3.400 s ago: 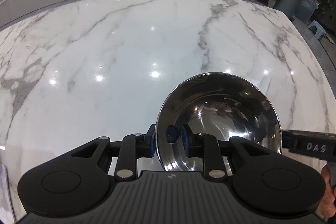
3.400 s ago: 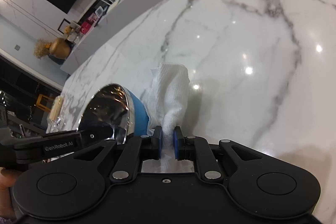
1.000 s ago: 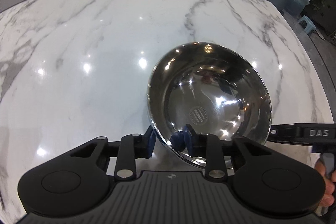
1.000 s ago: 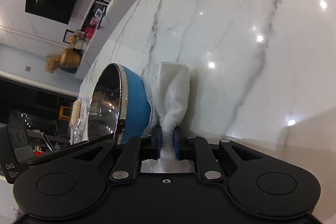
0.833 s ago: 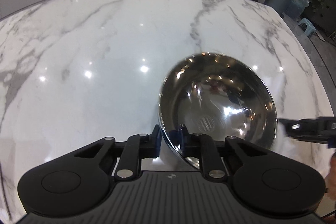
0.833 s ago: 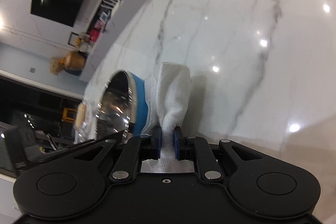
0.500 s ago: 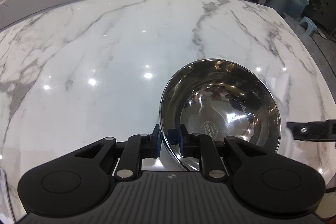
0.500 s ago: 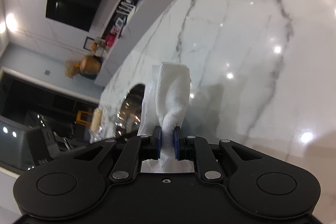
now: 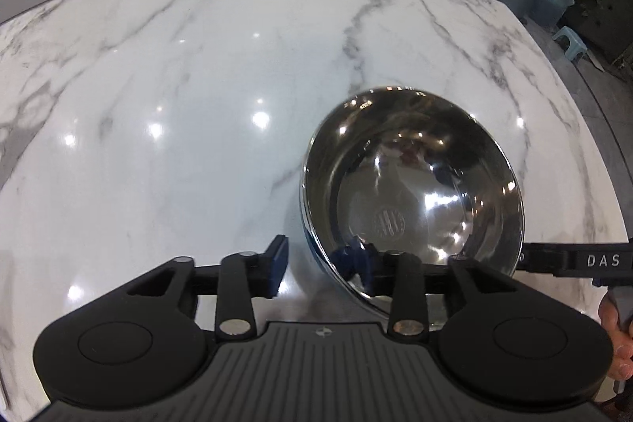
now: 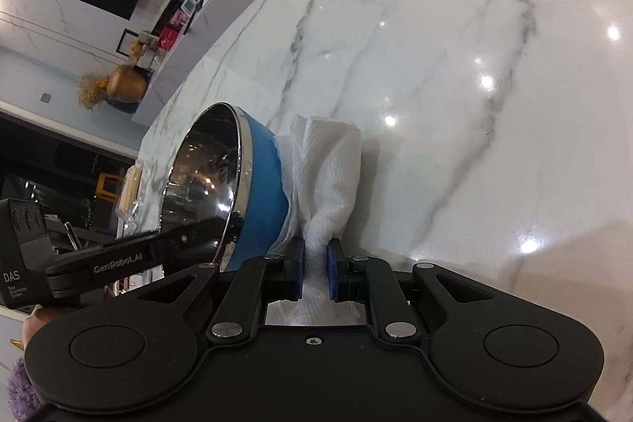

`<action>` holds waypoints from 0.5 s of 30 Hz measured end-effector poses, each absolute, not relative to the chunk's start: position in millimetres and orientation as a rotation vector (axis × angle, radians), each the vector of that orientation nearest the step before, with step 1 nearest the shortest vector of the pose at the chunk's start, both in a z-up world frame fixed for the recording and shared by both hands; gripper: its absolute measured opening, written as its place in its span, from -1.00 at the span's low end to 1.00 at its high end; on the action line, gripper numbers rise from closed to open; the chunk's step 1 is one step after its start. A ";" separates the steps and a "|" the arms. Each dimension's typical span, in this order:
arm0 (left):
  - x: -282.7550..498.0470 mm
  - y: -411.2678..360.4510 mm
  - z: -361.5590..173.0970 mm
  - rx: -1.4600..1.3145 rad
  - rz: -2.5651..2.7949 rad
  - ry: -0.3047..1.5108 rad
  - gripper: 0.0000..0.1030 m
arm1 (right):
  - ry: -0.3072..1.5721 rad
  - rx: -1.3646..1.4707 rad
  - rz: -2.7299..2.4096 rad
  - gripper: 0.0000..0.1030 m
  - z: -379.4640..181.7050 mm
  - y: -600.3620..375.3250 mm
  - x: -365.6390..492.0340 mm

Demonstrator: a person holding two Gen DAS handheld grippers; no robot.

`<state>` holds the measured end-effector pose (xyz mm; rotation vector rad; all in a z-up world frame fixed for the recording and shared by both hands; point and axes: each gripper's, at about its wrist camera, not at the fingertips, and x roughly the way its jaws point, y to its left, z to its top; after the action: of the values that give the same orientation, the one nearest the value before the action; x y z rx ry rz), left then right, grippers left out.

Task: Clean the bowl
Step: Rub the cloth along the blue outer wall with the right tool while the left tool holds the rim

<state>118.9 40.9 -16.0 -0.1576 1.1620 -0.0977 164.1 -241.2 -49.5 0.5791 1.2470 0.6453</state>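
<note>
While the round steel bowl with a blue outside (image 9: 411, 184) is released near right on the white marble table (image 9: 158, 105) by the opening left gripper (image 9: 320, 263), its rim between unpressing pads, the folded white paper towel (image 10: 332, 176), clamped in the right gripper (image 10: 315, 263), is best pressed gently against the outer wall

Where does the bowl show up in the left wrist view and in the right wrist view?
Left wrist: bowl sits right of centre, shiny inside facing the camera.
Right wrist: bowl is left of centre, seen side-on with its blue outside against the white cloth.
Shared landmark: the veined marble table.
</note>
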 end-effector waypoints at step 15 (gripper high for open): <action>121.8 46.1 -10.9 -0.117 -0.124 1.131 -0.69 | 1.122 0.679 0.658 -0.77 -31.7 -270.4 167.7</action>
<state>121.8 46.1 -10.9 -0.1169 1.1313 -0.1237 167.7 -270.4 -31.7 0.6789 1.1224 0.6584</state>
